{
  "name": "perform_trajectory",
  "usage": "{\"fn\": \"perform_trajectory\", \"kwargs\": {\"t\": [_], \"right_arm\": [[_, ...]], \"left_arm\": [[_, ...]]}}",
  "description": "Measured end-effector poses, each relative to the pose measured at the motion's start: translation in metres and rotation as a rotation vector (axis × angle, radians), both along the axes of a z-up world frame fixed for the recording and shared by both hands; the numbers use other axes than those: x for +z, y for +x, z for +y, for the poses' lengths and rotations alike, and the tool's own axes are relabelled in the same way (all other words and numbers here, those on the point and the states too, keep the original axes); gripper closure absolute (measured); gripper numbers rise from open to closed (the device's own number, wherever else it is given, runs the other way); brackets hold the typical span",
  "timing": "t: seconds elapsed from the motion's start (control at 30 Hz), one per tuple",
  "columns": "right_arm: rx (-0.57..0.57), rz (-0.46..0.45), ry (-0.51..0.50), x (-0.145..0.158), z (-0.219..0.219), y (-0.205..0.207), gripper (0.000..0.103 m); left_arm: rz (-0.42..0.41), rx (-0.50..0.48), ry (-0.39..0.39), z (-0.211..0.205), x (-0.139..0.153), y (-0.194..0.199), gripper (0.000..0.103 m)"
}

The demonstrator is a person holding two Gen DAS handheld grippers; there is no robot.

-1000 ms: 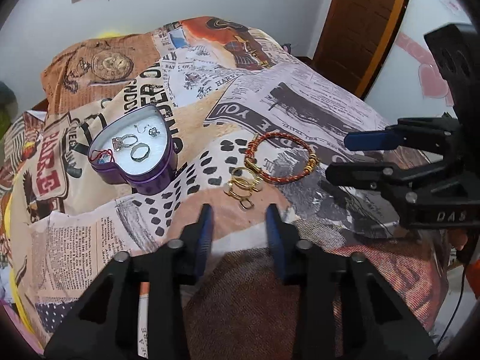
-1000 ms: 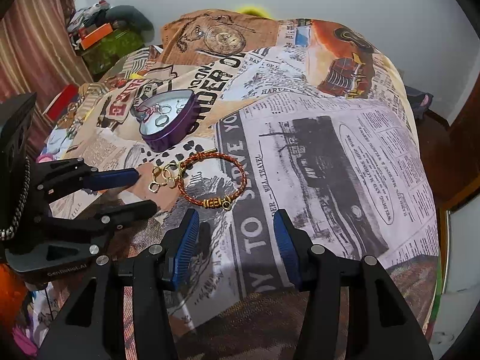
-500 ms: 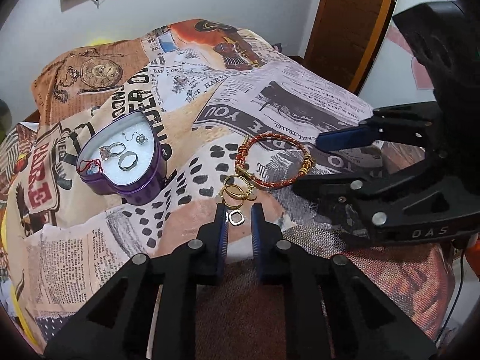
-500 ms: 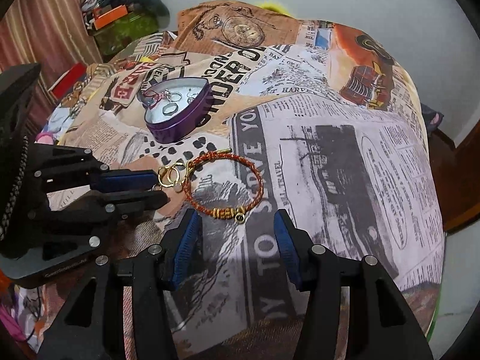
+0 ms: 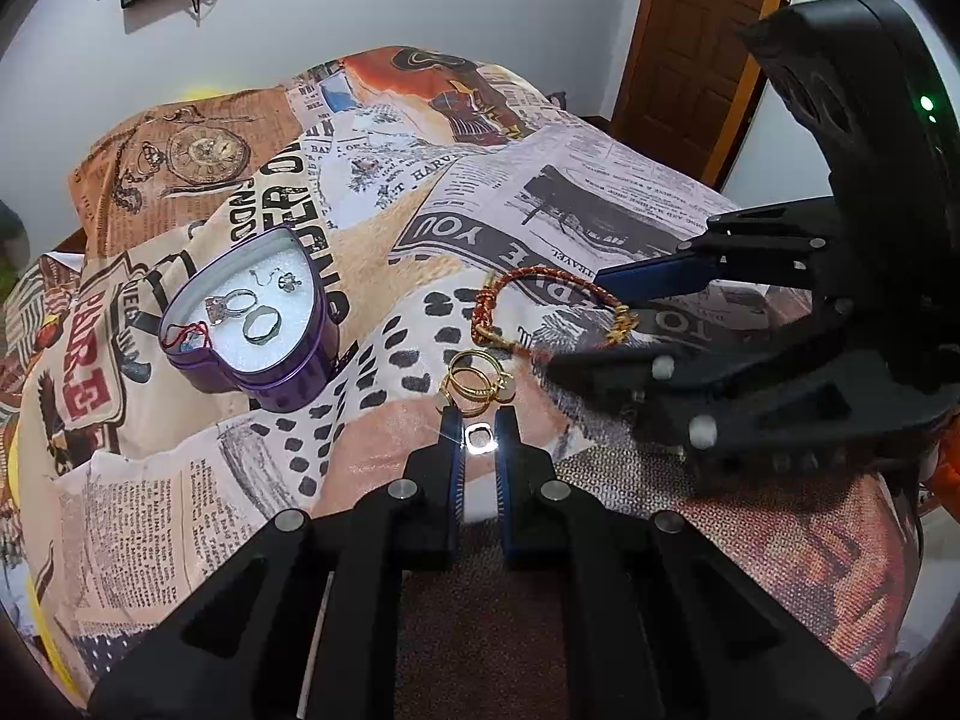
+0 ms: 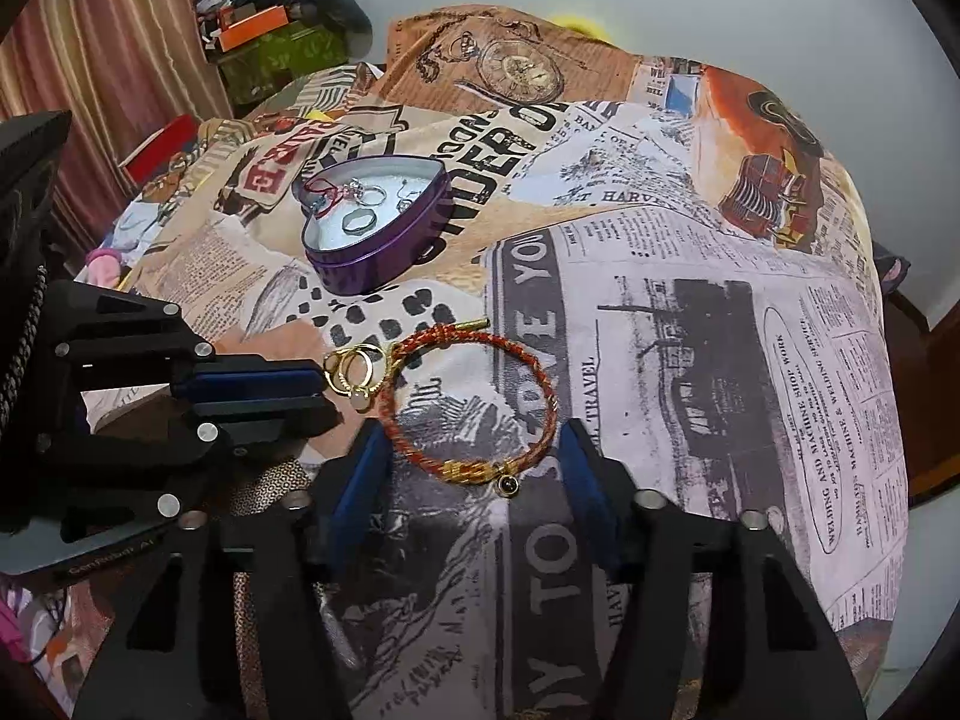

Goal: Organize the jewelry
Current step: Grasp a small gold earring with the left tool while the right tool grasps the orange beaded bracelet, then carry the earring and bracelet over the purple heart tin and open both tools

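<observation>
A purple heart-shaped tin [image 5: 282, 378] [image 6: 396, 252] sits on the printed bedspread and holds silver rings [image 5: 261, 324] and a red thread piece. A red braided bracelet [image 5: 543, 315] [image 6: 474, 402] lies to its right, with a cluster of gold rings [image 5: 474, 381] [image 6: 357, 369] beside it. My left gripper [image 5: 480, 438] is nearly shut around a small square silver ring [image 5: 480, 439] lying on the cloth. My right gripper [image 6: 474, 462] is open, its fingers on either side of the bracelet's near part.
The bedspread [image 6: 720, 312] covers a rounded bed that falls away on all sides. A brown door [image 5: 702, 48] stands at the back right. Curtains and stacked boxes [image 6: 264, 36] are at the left in the right wrist view.
My left gripper closed from wide open and moved forward onto the square ring. My right gripper moved forward until its open fingers flank the bracelet.
</observation>
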State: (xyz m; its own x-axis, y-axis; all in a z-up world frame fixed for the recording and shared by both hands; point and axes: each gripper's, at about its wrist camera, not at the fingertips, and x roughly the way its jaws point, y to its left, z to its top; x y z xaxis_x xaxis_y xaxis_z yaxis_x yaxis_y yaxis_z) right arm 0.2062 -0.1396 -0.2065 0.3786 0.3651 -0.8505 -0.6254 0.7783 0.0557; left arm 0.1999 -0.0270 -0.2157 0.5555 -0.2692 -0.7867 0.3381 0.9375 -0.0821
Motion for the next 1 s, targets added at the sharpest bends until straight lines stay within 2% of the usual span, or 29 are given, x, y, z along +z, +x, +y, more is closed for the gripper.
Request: {"fn": "perform_trajectory", "kwargs": {"t": [0.03,0.13,0.2,0.53,1.0], "right_arm": [[-0.006,-0.003,-0.001,0.001,-0.001,0.001,0.061],[-0.028,-0.009,0.008,0.002,-0.002,0.001,0.082],[-0.049,-0.015,0.007,0.003,-0.003,0.001,0.084],[-0.108,-0.042,0.008,0.025,-0.007,-0.012,0.086],[-0.127,-0.136,0.062,0.071,0.019,-0.016,0.086]], "left_arm": [[-0.005,0.003,0.000,0.000,0.001,-0.002,0.095],[-0.019,0.008,-0.010,0.002,0.002,-0.011,0.095],[-0.026,0.014,-0.010,0.002,0.004,-0.017,0.095],[-0.068,0.064,-0.011,0.014,0.024,-0.042,0.095],[-0.147,0.162,-0.071,0.064,0.066,-0.036,0.095]]}}
